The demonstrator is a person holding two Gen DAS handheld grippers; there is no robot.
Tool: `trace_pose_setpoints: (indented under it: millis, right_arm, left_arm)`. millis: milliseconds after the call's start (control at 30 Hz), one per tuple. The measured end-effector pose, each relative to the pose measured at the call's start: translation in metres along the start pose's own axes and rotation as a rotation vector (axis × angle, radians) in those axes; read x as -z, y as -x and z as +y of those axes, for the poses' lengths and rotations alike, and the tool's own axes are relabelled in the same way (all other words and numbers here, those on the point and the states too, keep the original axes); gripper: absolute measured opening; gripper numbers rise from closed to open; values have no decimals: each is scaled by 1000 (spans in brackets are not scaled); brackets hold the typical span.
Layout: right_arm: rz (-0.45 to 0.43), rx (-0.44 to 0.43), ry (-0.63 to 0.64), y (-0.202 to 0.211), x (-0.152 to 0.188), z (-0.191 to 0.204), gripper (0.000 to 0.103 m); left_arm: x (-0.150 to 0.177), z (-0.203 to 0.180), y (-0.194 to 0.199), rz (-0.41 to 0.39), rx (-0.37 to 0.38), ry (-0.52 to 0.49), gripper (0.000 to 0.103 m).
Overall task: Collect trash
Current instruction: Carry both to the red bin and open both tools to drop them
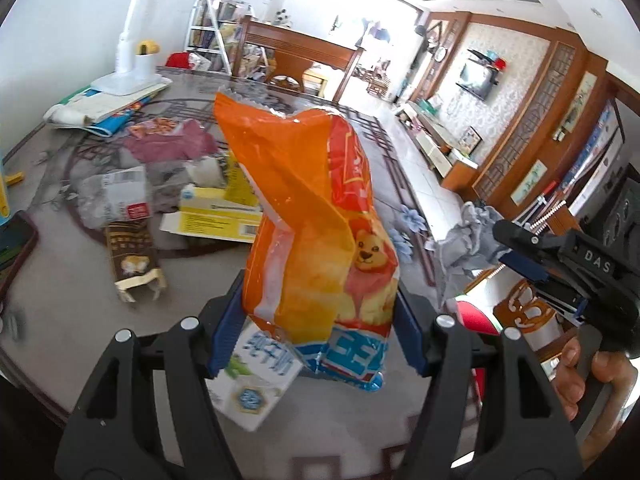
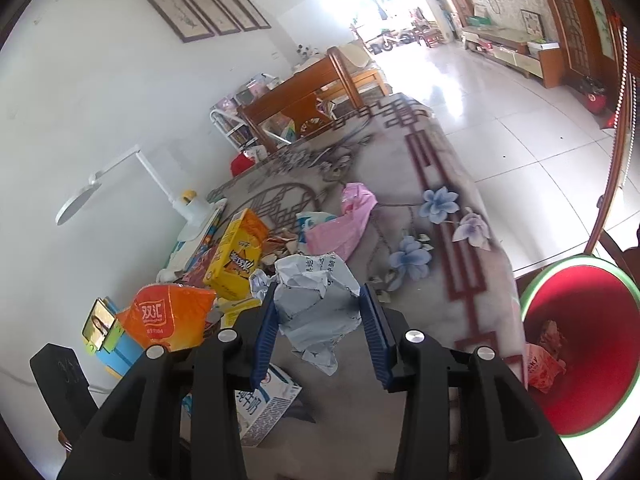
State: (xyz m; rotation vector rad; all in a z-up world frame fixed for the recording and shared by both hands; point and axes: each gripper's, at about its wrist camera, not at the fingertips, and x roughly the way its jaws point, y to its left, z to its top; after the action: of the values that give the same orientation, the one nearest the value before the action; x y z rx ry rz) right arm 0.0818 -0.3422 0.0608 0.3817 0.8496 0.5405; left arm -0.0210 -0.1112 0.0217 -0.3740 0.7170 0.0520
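Observation:
My left gripper point(image 1: 316, 336) is shut on a tall orange snack bag point(image 1: 312, 216) with a cartoon bear, held upright above the table. That same orange bag point(image 2: 168, 316) shows at the lower left of the right wrist view. My right gripper point(image 2: 320, 332) is shut on a crumpled grey-white plastic bag point(image 2: 316, 304), lifted off the table. From the left wrist view the right gripper point(image 1: 516, 256) and its grey bag point(image 1: 468, 248) appear at the right, with a hand point(image 1: 580, 372) on the handle. A red trash bin point(image 2: 592, 336) with a green rim stands beside the table at the right.
On the patterned table point(image 2: 432, 160) lie a milk carton point(image 1: 256, 380), a yellow box point(image 2: 236, 256), a pink plastic bag point(image 2: 344, 224), a flattened yellow-white box point(image 1: 216, 216), a brown wrapper point(image 1: 132, 252) and a white desk lamp point(image 1: 132, 52). A wrapper point(image 2: 544, 364) lies in the bin. Wooden chairs point(image 2: 304, 100) stand behind.

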Motion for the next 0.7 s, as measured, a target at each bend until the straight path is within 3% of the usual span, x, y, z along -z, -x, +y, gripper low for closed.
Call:
trace_pose_setpoints:
  millis: [700]
  right_arm:
    - [-81,174,-117,33,-6,-62,40]
  left_arm:
    - [9,-81,-38,97,144,-120,64]
